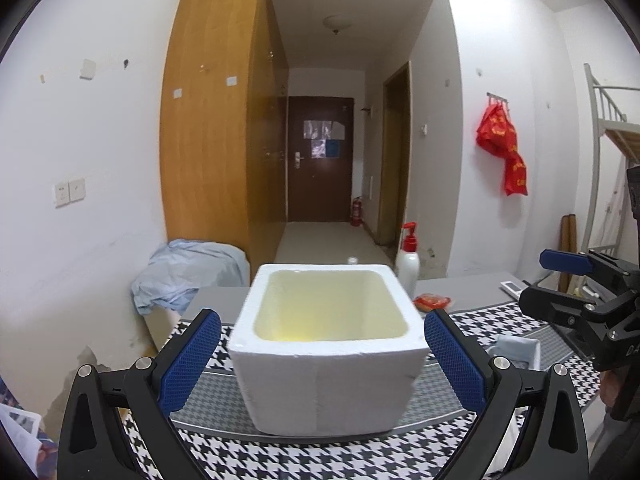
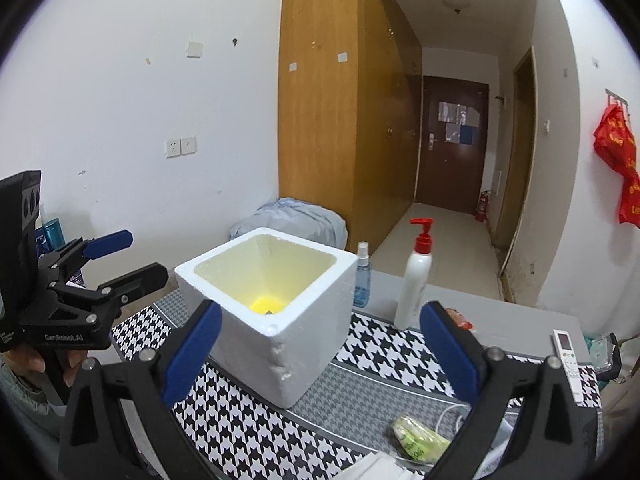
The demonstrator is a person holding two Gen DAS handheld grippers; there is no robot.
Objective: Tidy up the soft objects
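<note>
We are holding the left gripper (image 1: 322,354) with its blue pads spread wide on either side of the white foam box (image 1: 326,344), not touching it. The box is standing on the houndstooth cloth (image 1: 280,456). The right gripper (image 1: 568,284) is hovering at the right edge.

"GenRobot.AI" on left gripper (image 2: 120,258) body, red bags' (image 2: 618,160) print illegible

The left tongs (image 1: 322,358) fill the bottom of the left wrist view, their blue pads (image 1: 190,360) spread wide apart with nothing between them touching. The right tongs (image 2: 320,352) sit low in the right wrist view, also spread wide. A bare hand (image 2: 30,360) shows at the lower left there.
</note>
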